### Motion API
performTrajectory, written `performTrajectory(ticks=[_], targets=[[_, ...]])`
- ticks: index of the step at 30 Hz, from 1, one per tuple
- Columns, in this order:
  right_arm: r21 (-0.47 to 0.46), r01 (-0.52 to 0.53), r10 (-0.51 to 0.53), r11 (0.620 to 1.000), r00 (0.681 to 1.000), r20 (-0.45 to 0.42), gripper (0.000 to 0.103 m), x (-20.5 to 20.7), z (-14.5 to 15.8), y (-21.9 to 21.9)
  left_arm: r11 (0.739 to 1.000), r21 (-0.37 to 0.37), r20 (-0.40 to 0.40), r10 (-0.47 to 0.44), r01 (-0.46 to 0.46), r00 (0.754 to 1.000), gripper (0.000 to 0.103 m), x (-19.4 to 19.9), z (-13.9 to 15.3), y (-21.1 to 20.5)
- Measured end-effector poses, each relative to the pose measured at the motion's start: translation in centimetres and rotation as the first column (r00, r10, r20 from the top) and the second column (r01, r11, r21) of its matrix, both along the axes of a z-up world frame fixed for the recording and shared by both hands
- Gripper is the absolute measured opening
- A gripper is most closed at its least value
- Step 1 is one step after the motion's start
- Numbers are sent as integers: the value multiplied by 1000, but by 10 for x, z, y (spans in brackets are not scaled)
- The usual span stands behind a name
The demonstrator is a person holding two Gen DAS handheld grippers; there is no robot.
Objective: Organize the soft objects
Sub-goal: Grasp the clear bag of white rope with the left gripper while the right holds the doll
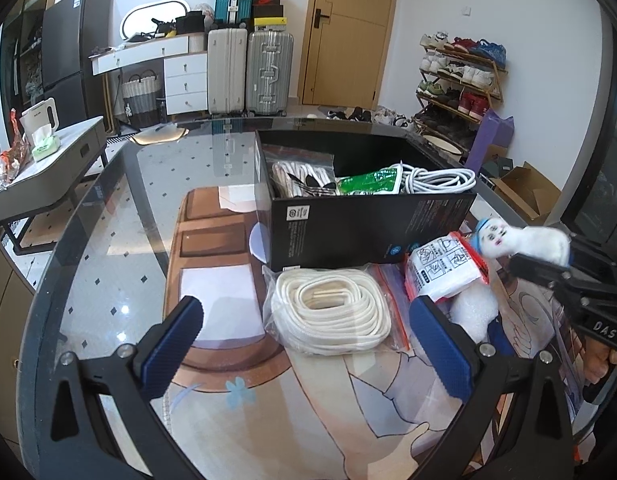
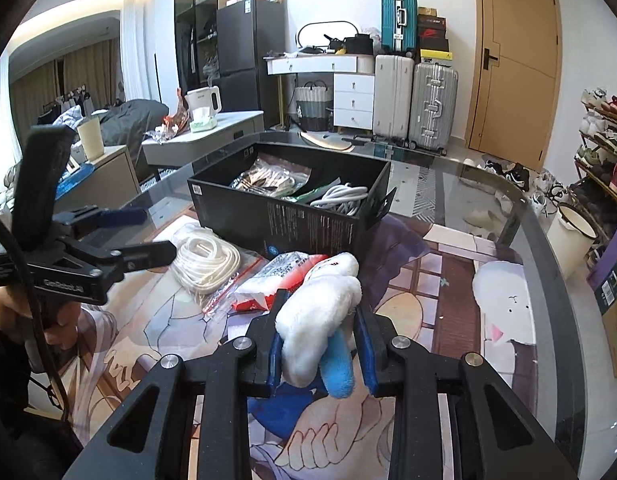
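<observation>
My right gripper (image 2: 320, 312) is shut on a white plush toy (image 2: 320, 312) with blue parts, held above the table in front of the black box (image 2: 308, 224). The toy also shows in the left wrist view (image 1: 520, 240), with the right gripper (image 1: 548, 264) at the right edge. My left gripper (image 1: 308, 320) is open and empty, its fingers either side of a coiled white rope in a bag (image 1: 332, 312); it also shows in the right wrist view (image 2: 144, 236). A red-and-white packet (image 1: 444, 270) lies beside the rope. The box holds bagged laces (image 1: 300, 180), a green packet (image 1: 368, 184) and a white cable (image 1: 440, 178).
A glass table (image 1: 108, 216) covers a printed mat. Bubble wrap (image 1: 474, 312) lies under the packet. Behind are suitcases (image 1: 248, 72), a white dresser (image 1: 180, 76), a shoe rack (image 1: 460, 80), a grey side table (image 1: 52, 164) and a door (image 1: 348, 32).
</observation>
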State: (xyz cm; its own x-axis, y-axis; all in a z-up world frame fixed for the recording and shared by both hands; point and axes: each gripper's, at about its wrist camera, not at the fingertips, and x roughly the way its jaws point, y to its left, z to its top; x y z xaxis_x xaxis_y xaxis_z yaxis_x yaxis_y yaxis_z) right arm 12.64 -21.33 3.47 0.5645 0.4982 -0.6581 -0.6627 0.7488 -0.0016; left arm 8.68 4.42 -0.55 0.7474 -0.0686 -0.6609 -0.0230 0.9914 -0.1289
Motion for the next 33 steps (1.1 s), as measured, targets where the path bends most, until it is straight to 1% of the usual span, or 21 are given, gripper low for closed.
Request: performTrajectory(ticks=[6, 10, 15, 20, 23, 28, 30, 32, 33], targets=[[41, 6, -7, 999, 999, 33, 30, -5, 10, -8, 999, 23, -41, -25, 26, 999, 103, 9, -4, -10], [63, 5, -8, 998, 999, 47, 30, -7, 16, -10, 999, 45, -69, -26, 29, 997, 103, 18, -7, -16], [80, 2, -7, 997, 998, 61, 30, -9, 19, -11, 994, 99, -138, -32, 46, 990, 103, 33, -15, -27], [83, 1, -5, 997, 998, 55, 30, -9, 19, -12, 991, 124, -202, -30, 56, 979, 103, 45, -24, -33], [86, -2, -2, 996, 999, 47, 30, -8, 19, -12, 992, 113, -220, -27, 53, 975, 103, 48, -26, -33], [86, -4, 1, 996, 999, 32, 30, -6, 16, -10, 995, 91, -226, -28, 50, 974, 103, 48, -28, -34], [84, -5, 3, 996, 1000, 31, 30, -6, 15, -10, 995, 88, -224, -35, 55, 974, 101, 48, -27, -33], [85, -7, 5, 996, 1000, 31, 30, -6, 15, -10, 994, 83, -211, -57, 76, 976, 91, 47, -24, -35], [85, -7, 5, 996, 999, 33, 30, -6, 15, -9, 993, 81, -206, -65, 84, 976, 90, 46, -23, -36]])
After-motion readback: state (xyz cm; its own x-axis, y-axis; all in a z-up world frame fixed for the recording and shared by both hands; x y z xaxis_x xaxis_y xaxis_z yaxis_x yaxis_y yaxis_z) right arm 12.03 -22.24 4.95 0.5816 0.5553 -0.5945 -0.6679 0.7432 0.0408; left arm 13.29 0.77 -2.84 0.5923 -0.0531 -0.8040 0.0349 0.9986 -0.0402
